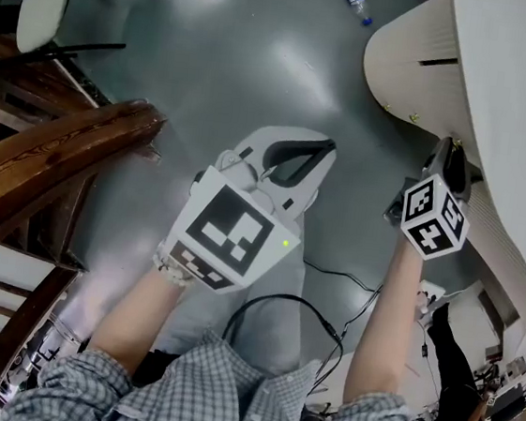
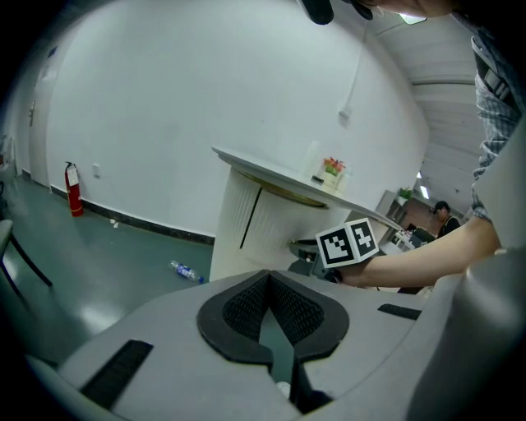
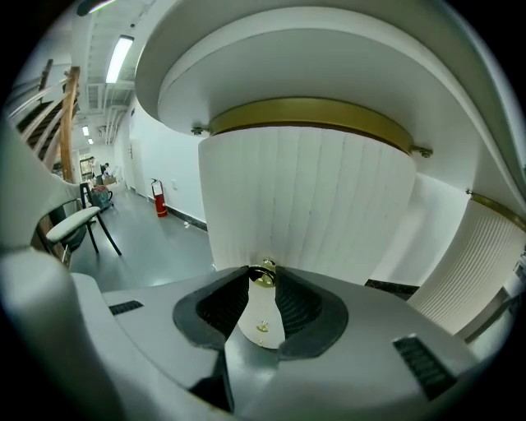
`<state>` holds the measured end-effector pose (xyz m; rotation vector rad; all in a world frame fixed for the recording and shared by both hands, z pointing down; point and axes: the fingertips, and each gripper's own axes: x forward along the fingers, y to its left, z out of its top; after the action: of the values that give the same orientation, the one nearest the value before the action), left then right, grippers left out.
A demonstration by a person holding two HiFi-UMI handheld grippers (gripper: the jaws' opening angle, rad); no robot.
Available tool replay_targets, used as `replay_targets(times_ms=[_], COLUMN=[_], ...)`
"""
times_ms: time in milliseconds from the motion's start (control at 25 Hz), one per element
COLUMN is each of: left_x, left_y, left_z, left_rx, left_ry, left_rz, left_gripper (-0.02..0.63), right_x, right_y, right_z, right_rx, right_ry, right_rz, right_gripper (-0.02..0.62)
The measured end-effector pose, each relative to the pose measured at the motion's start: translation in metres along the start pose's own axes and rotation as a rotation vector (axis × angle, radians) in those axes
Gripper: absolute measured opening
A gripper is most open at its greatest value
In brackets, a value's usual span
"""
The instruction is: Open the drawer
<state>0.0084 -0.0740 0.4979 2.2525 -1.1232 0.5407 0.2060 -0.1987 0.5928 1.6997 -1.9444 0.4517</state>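
The right gripper (image 3: 262, 279) has its jaws pinched on the small brass knob (image 3: 263, 273) of the curved white drawer (image 3: 304, 205) beneath the tabletop (image 3: 329, 41) — rigid but slick, so it probably wants a straight, steady pull. The left gripper (image 2: 269, 278) has its jaws together, empty

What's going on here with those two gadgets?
A person holds a gripper in each hand. The right gripper has its fingers closed on the small brass knob of a curved white drawer front, which appears closed. The left gripper hangs aside over the floor, fingers together, holding nothing.
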Motion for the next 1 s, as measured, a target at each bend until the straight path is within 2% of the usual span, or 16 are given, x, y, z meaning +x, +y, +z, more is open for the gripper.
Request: replay_targets(times_ms=[440, 1000], left_x=[-0.015, -0.02], left_y=[-0.009, -0.029], left_z=[0.005, -0.001], left_rx=[0.046, 0.065], left_ry=[0.009, 0.032], left_rz=[-0.038, -0.103], left_gripper=[-0.003, -0.003], right_x=[-0.04, -0.088], right_y=[0.022, 0.05], right_z=[-0.027, -0.061], right_rx=[0.003, 0.006], right_ry=[0.028, 0.056], right_rz=[0.017, 0.033], right_gripper=[0.095, 0.095])
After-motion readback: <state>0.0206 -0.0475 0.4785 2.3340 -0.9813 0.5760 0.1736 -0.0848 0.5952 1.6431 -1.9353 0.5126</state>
